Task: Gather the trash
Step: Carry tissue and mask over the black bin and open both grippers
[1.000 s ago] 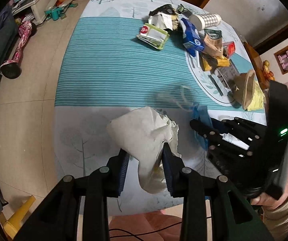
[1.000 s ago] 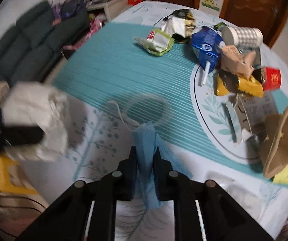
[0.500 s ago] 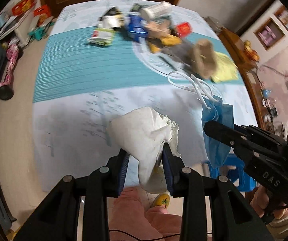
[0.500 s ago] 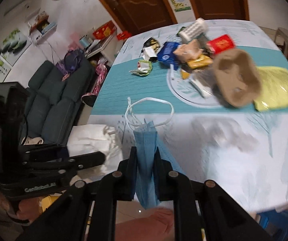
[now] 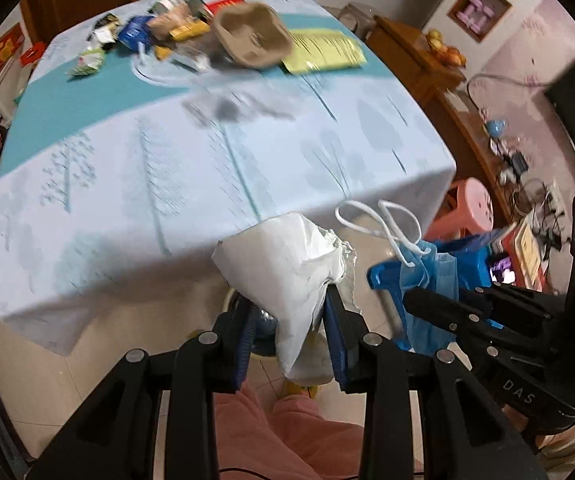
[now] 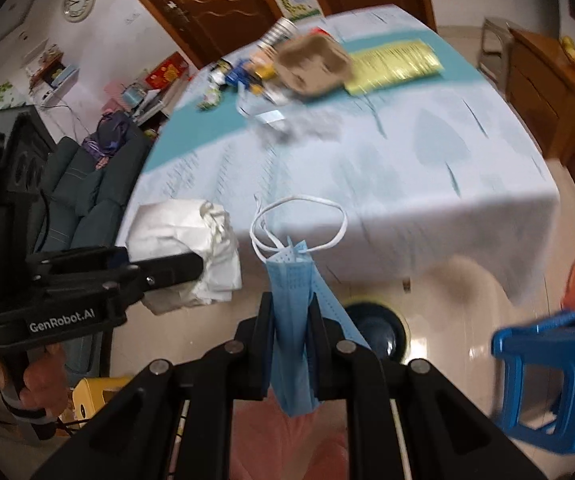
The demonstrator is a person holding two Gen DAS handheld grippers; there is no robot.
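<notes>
Right wrist view: my right gripper (image 6: 291,340) pinches a blue face mask (image 6: 292,300) (left gripper (image 5: 287,332) clamps crumpled tissue (image 5: 287,268)); loose loops may snag the table edge (image 6: 427,256).

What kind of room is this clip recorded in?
Probably a lived-in home living or dining room: a dark sofa by the wall, a wall clock, and a table under a patterned cloth, with plastic stools beside it.

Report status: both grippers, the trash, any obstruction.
Left gripper shut on crumpled tissue. Right gripper shut on blue face mask. Both past table edge; nothing blocking.
</notes>
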